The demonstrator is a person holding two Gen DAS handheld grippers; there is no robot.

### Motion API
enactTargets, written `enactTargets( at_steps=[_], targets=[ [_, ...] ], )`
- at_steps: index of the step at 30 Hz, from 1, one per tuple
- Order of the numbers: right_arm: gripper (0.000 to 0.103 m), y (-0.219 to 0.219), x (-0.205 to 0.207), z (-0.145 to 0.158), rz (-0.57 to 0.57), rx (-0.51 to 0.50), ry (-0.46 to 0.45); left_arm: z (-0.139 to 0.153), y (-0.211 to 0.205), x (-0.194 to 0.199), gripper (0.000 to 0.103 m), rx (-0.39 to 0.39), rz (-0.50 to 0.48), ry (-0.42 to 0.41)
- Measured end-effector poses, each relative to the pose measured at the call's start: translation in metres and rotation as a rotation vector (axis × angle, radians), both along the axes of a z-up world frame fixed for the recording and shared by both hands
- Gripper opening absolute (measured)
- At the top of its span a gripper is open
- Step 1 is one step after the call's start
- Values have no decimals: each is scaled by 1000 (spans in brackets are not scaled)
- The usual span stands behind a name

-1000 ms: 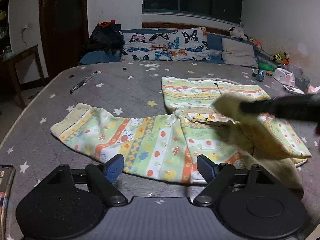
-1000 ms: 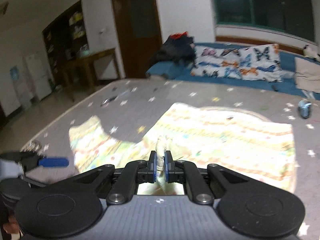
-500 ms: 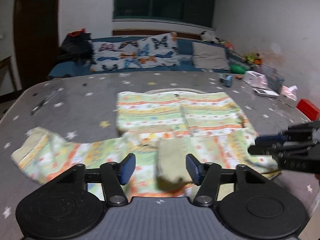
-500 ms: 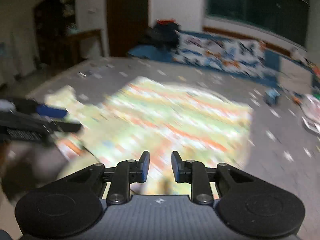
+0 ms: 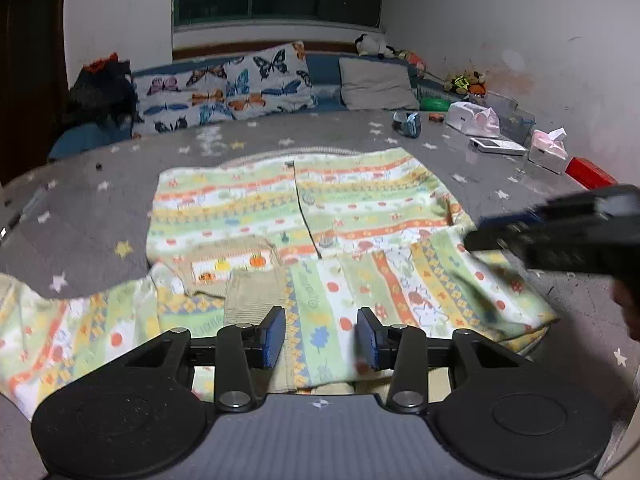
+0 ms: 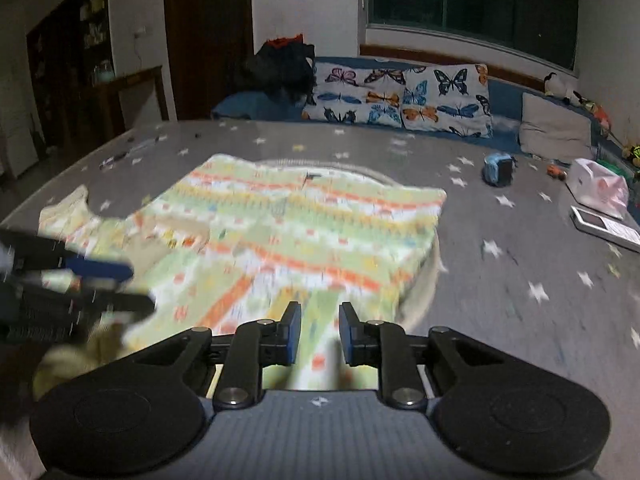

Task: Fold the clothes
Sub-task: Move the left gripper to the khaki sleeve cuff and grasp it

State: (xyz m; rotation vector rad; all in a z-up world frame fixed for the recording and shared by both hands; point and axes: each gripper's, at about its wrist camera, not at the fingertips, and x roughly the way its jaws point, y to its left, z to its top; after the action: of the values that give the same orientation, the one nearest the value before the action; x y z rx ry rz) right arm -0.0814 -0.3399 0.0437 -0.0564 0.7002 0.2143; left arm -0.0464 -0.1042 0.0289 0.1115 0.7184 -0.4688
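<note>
While both grippers hang low over the bed, neither one holds any cloth. The left gripper (image 5: 321, 334) has its blue pads wide apart, and the right gripper (image 6: 319, 334) also has its pads apart, with a smaller gap.

The patterned children's top (image 5: 304, 216) lies flat on the grey star-print bedcover (image 5: 92, 208), in the middle of it. It has stripes of green, orange, yellow and white with small pictures, and a front opening runs down its middle. One sleeve (image 5: 420, 280) is folded across the near part of the body, and its beige ribbed cuff (image 5: 252, 296) lies just beyond the left gripper's left pad. The other sleeve (image 5: 60, 320) stretches out to the left on the bedcover.

In the left wrist view the right gripper comes in from the right edge, blurred, above the right side of the garment. In the right wrist view the left gripper (image 6: 100, 280) is at the left edge, also blurred.

At the far side are butterfly pillows (image 5: 228, 88) and a grey pillow (image 5: 376, 84). To the far right lie a tissue box (image 5: 548, 150), a red box (image 5: 590, 172) and a small blue object (image 5: 407, 123).
</note>
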Motion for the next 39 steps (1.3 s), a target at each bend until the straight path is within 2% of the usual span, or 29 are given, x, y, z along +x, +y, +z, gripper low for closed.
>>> enactTargets(
  at_steps=[5,11,15,24,27,32,36,39],
  targets=[
    [19,-4,20,-20,-33,-20,60,-5,12,-3,44,-16,13,-4],
    [21,29,3,-6,94,-8,27,1,29,-11,43,-48,37,-6],
    [21,52,-7,3,179,-1,6,9,48,-16,44,-63,106,-18],
    [21,117,-10,-4,346,-50,0,17,117,-4,45,-43,392,-16],
    [21,131,-13,-16,387,-113,18,15,143,2,48,-23,514,-21],
    [21,133,-18,-11,395,-121,0,9,188,19,51,-23,720,-6],
    [21,128,-21,-3,388,-108,-12,4,208,36,53,33,829,-19],
    [22,125,-20,0,378,-93,-15,-3,224,49,50,-14,872,24]
  ],
)
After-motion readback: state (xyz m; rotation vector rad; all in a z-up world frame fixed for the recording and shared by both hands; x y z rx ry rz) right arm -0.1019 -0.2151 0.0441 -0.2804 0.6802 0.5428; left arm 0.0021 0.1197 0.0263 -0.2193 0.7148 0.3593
